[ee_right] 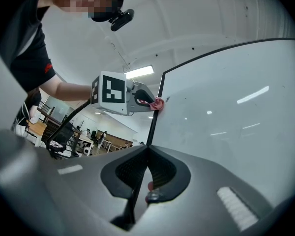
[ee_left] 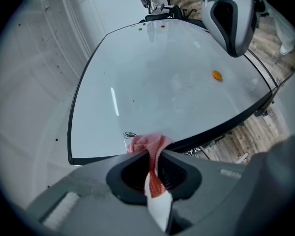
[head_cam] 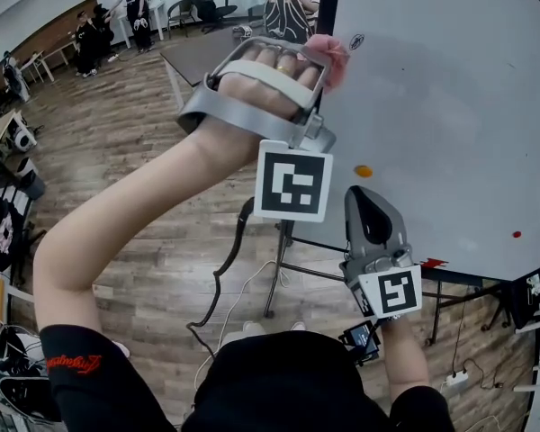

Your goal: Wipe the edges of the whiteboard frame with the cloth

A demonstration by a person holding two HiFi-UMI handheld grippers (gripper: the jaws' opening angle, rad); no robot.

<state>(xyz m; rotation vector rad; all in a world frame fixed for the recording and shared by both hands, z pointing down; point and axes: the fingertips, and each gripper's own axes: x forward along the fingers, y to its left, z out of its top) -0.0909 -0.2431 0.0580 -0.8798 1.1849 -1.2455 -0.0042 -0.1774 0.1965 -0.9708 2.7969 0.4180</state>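
The whiteboard (head_cam: pixel 450 106) stands upright with a thin black frame (head_cam: pixel 328 7). My left gripper (head_cam: pixel 319 52) is raised to the frame's left edge near the top and is shut on a pink-red mesh cloth (head_cam: pixel 328 57). In the left gripper view the cloth (ee_left: pixel 147 144) bunches out of the jaws of the left gripper (ee_left: pixel 155 154) against the black frame (ee_left: pixel 211 132). My right gripper (head_cam: pixel 364 196) sits lower on the same edge. Seen from the right gripper (ee_right: pixel 146 149), its jaws are closed on the frame (ee_right: pixel 155 117), which runs down between them. Farther up are the left gripper (ee_right: pixel 147 101) and the cloth (ee_right: pixel 159 103).
An orange magnet (head_cam: pixel 364 171) and a red dot (head_cam: pixel 517 235) sit on the board. Stand legs (head_cam: pixel 274 277) and a black cable (head_cam: pixel 220 277) lie over the wooden floor (head_cam: pixel 126 133). People (head_cam: pixel 135 7), tables and chairs fill the room's far end.
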